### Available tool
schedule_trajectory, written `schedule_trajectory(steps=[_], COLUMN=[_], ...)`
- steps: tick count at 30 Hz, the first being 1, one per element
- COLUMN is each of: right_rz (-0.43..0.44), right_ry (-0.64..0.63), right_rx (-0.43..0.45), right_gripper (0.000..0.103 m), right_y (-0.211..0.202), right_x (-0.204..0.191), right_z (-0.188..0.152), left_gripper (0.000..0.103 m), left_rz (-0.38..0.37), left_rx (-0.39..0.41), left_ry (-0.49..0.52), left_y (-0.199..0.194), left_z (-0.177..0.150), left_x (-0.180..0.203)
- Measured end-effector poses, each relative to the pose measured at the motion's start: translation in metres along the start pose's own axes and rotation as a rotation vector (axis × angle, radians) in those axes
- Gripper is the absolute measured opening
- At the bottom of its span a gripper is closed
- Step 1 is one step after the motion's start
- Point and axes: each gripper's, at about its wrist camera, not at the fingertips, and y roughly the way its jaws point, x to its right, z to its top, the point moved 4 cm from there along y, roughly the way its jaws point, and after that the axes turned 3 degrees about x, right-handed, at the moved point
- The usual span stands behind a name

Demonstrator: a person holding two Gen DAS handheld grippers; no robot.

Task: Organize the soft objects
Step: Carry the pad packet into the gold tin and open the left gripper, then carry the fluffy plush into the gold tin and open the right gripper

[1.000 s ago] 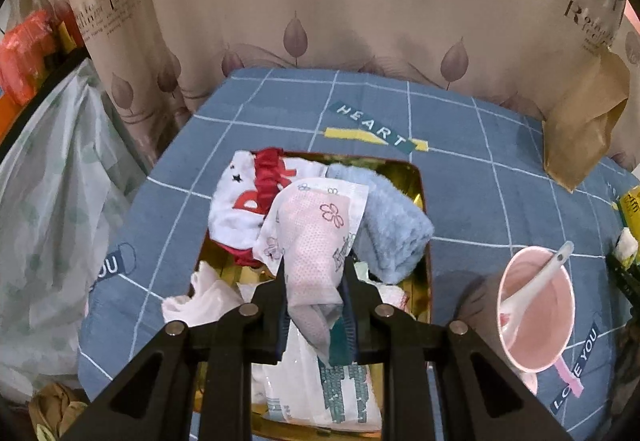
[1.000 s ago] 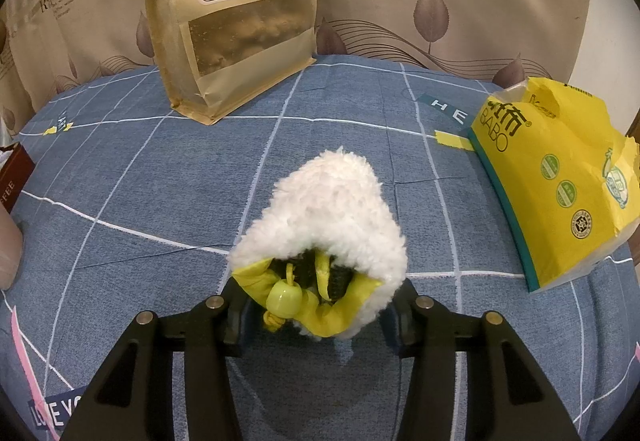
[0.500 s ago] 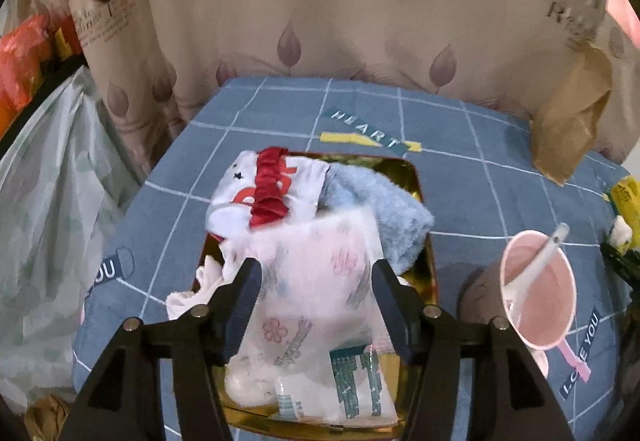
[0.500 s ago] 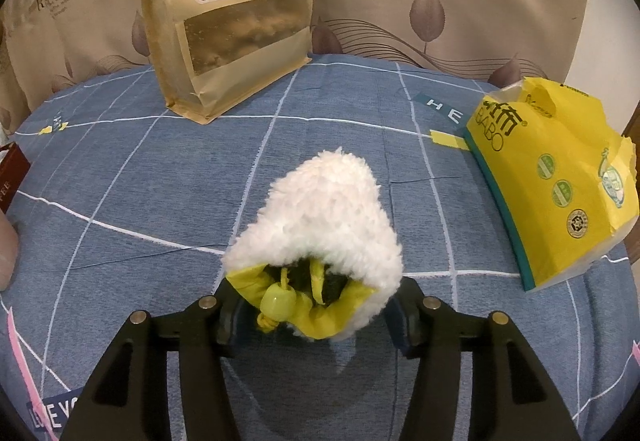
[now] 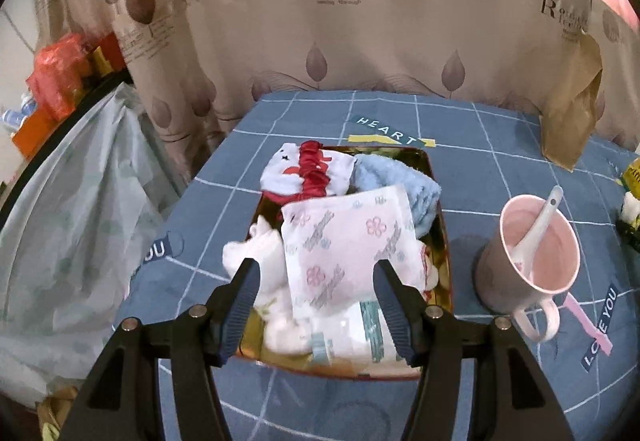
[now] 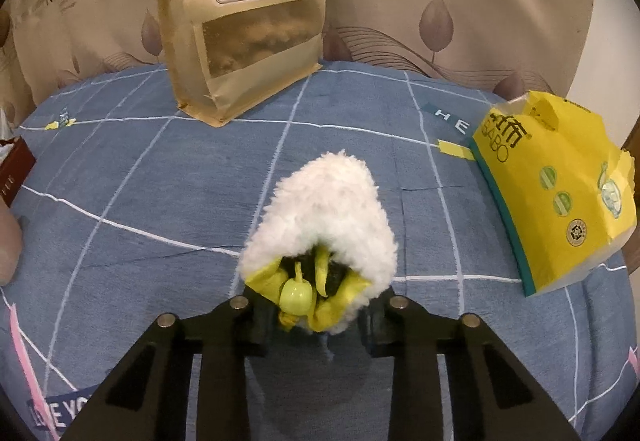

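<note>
A gold tray on the blue checked cloth holds a pile of soft things: a white and red sock, a red scrunchie, a blue towel and a floral packet lying on top. My left gripper hangs open just above the tray's near end, with nothing in its grip. In the right wrist view a fluffy white pouch with yellow lining and a green toggle lies on the cloth. My right gripper is closing, its pads pressing the pouch's near end.
A pink mug with a white spoon stands right of the tray. A kraft snack bag leans on the curtain behind the pouch, and a yellow bag lies to its right. A plastic sheet hangs off the table's left edge.
My left gripper opened and let go of the floral packet, which now lies on the tray pile, then drew back. My right gripper's fingers closed in on the pouch's yellow end.
</note>
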Motion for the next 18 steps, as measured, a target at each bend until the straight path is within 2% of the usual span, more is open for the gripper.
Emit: schedule_trajectory(steps=[10, 18], right_rz=[0.055, 0.188], right_ry=[-0.061, -0.128], right_rx=[0.057, 0.117], right_gripper=[0.025, 0.025], right_y=[-0.034, -0.077], right_x=[-0.042, -0.115], right_z=[0.017, 0.050], left_gripper=[0.060, 0.060], left_rz=[0.018, 0.049], left_rx=[0.025, 0.004], left_ry=[-0.081, -0.135], left_y=[-0.016, -0.012], left_z=[-0.018, -0.027], left_x=[-0.010, -0.030])
